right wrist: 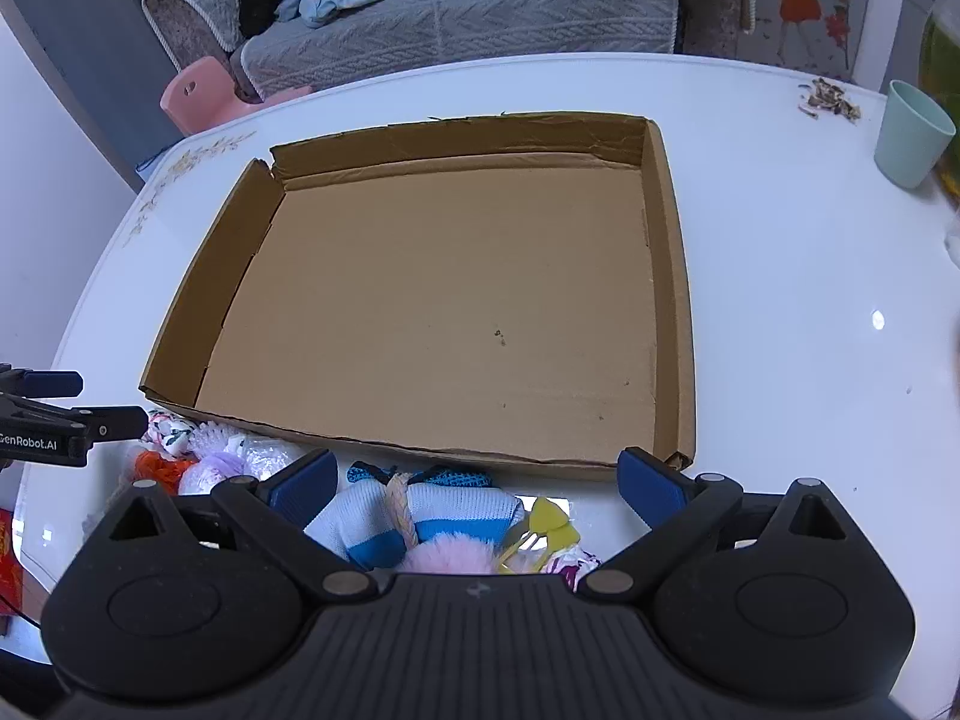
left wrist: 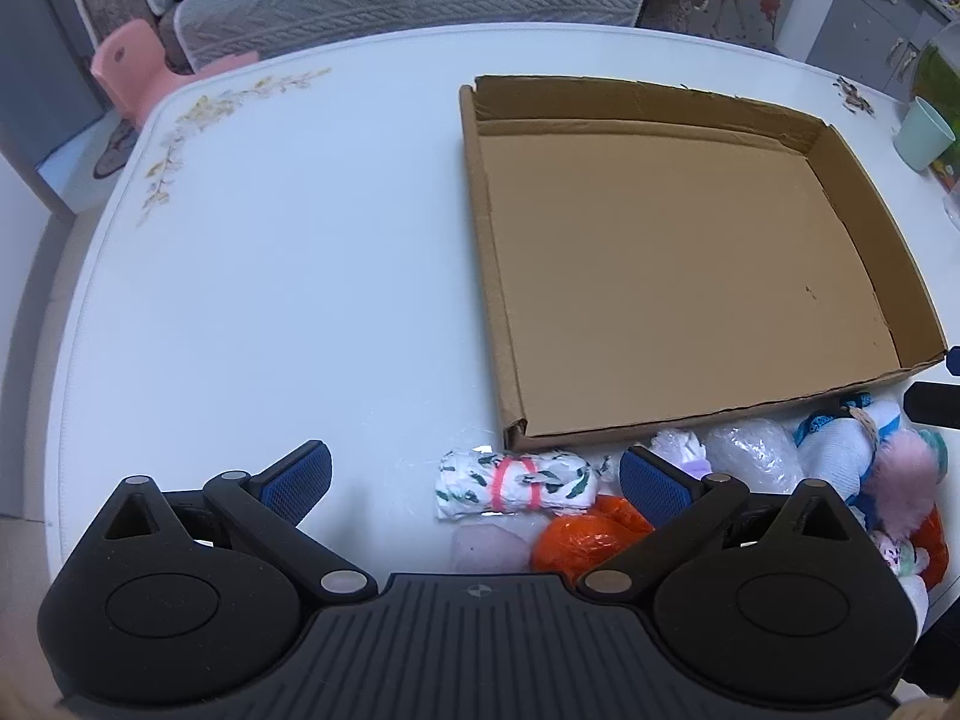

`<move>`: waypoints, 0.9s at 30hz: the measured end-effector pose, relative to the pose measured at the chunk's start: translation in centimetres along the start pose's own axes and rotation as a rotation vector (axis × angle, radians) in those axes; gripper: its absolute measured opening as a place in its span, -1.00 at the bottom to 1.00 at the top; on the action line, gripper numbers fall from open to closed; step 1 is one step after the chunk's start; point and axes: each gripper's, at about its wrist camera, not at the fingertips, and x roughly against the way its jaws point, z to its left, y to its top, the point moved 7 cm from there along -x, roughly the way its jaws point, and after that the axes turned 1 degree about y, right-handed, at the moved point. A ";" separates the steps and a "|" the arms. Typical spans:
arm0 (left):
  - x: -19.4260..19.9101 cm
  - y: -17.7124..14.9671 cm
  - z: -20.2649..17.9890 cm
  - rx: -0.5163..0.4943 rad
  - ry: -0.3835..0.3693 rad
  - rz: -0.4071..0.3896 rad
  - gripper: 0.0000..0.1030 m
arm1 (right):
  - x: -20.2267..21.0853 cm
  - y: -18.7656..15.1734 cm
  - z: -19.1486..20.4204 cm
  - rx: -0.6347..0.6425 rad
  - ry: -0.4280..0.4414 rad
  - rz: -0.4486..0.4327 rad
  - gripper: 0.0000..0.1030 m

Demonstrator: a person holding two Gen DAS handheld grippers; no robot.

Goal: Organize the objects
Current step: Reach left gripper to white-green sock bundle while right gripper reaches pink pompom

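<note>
Your left hand-held gripper (left wrist: 475, 483) hangs over the white bench (left wrist: 270, 276) with its blue pads spread wide and nothing between them. Just ahead of it, at about 1 o'clock in the left wrist view, lies a leaf-print cloth roll (left wrist: 519, 483) bound with a pink band, touching the near wall of the shallow cardboard box (left wrist: 690, 420). An orange bundle (left wrist: 591, 534) sits at its near side, and clear plastic-wrapped pieces (left wrist: 753, 456) lie further toward 3 o'clock.

Your right hand-held gripper (right wrist: 477, 483) is likewise fully open and holds nothing. Between its fingers, at 6 o'clock in the right wrist view, rests a blue-and-white striped knit item (right wrist: 420, 510) with a braided cord across it, a pink pompom (right wrist: 447, 555) against its near edge and a yellow clip-like piece (right wrist: 549, 525) beside it; what that piece is you probably cannot settle from here. The box fills the view from 10 to 2 o'clock, its floor bare. A pale green cup (right wrist: 912, 135) stands well apart at 2 o'clock.
</note>
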 end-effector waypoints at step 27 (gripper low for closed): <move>-4.2 -0.6 0.9 0.005 -0.016 0.047 0.99 | -0.8 -1.6 -0.4 0.058 -0.027 0.096 0.91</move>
